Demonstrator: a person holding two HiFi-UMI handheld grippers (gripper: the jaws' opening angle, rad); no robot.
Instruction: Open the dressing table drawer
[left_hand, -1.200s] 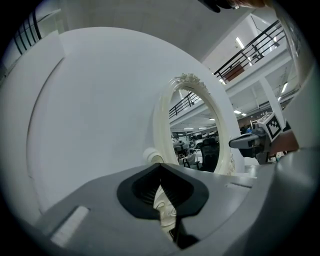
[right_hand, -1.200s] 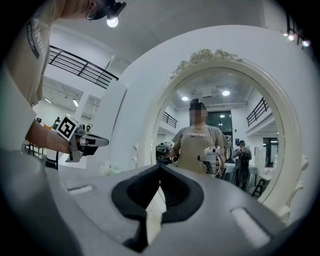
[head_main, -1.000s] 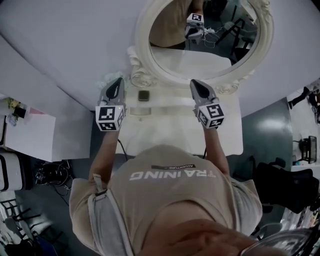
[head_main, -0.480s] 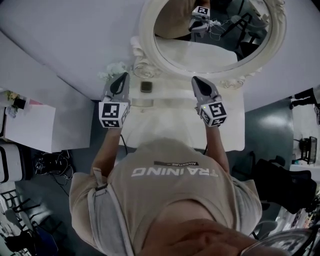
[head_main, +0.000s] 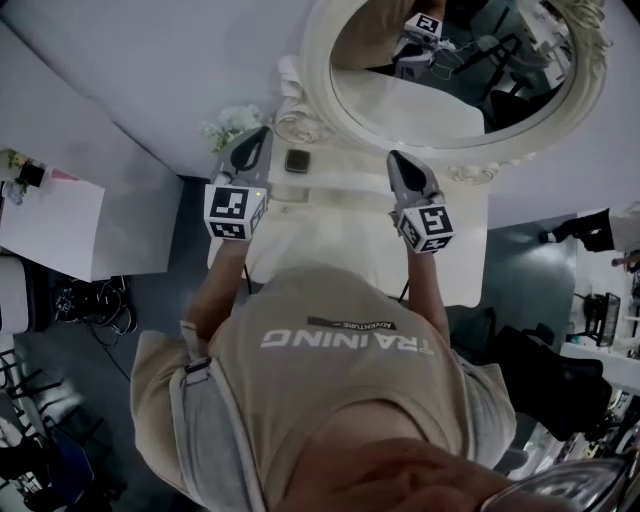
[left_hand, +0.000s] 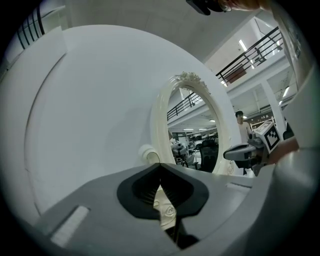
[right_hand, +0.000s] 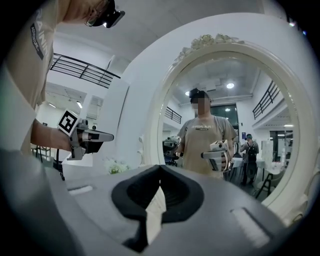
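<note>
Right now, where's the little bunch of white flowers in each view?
Head view: white flowers sit upper left, against the wall, just left of the oval mirror.
Left gripper view: not in it; only the mirror shows.
Right gripper view: lower left, left of the mirror's frame.
Shared landmark: the mirror's white frame.
</note>
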